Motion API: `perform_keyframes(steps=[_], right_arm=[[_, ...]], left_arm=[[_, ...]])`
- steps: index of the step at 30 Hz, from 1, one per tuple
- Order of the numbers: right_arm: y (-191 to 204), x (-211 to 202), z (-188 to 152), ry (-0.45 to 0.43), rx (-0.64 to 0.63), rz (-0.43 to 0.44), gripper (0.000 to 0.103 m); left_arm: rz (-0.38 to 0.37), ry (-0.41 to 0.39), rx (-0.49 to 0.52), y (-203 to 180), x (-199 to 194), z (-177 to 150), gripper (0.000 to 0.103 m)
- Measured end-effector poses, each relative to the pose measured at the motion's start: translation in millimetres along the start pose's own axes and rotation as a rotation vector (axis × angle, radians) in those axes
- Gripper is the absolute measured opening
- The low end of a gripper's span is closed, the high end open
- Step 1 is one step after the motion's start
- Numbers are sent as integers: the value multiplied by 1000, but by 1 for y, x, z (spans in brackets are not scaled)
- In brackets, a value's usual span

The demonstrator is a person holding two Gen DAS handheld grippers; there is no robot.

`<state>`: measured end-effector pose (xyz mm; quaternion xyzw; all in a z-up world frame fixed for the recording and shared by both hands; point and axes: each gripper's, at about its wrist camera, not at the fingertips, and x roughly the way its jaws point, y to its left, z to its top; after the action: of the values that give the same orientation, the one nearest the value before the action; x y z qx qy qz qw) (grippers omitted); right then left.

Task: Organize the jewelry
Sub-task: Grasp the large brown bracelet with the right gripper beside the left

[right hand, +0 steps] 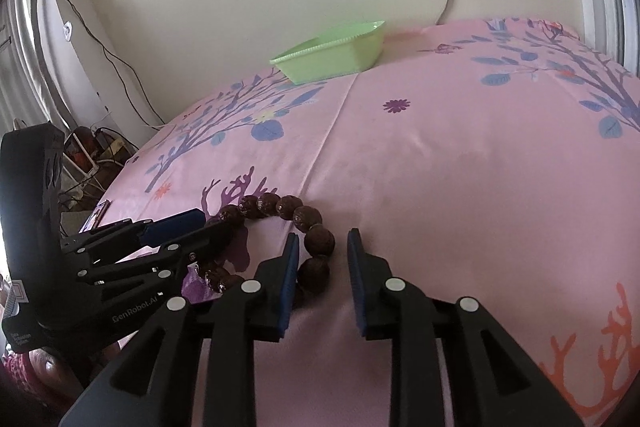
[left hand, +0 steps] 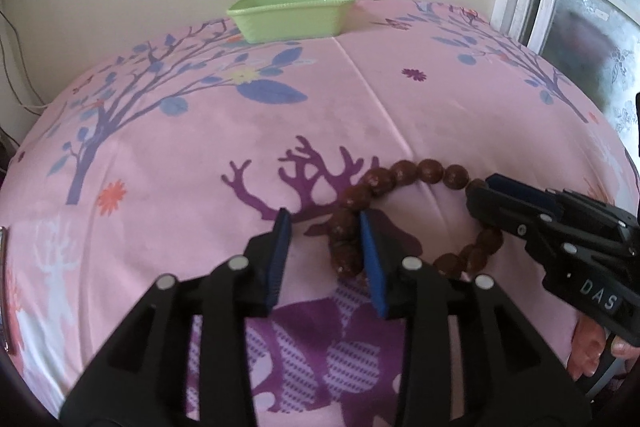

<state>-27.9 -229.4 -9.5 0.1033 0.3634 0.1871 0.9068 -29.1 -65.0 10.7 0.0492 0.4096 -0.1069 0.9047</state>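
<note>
Pink deer-print cloth surface [left hand: 440, 107]; brown wooden-bead bracelet [left hand: 430, 169] at 6 o'clock.
Left tongs [left hand: 324, 217] and right tongs [right hand: 323, 235] open astride it; looks light, floppy: pinch across one bead.

Left wrist view: looks forward and downward along its own fingers, close above the pink patterned cloth [left hand: 400, 99], toward the far wall. Right wrist view: same low, close, downward slant, set further right. Shared: the bead bracelet [left hand: 404, 175] [right hand: 304, 215], green tray [left hand: 292, 15] [right hand: 336, 55], cloth, wall.
</note>
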Motion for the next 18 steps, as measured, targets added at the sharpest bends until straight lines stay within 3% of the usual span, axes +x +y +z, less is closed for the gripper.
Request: perform_keyframes(steps=[3,7,11,18], right_arm=[[1,1,0,3,-7,-1,0],[6,2,0,11,-26,32,17],[22,5,-1,25,-119,4,34],[21,4,-1,25,-103,17,35]], left_arm=[[2,-2,0,-1,-1,-1,34],[-2,-3,0,-1,-1,-1,34],[-9,-3,-2,0,0,-1,34],[-14,-2,-7,0,0,-1,34]])
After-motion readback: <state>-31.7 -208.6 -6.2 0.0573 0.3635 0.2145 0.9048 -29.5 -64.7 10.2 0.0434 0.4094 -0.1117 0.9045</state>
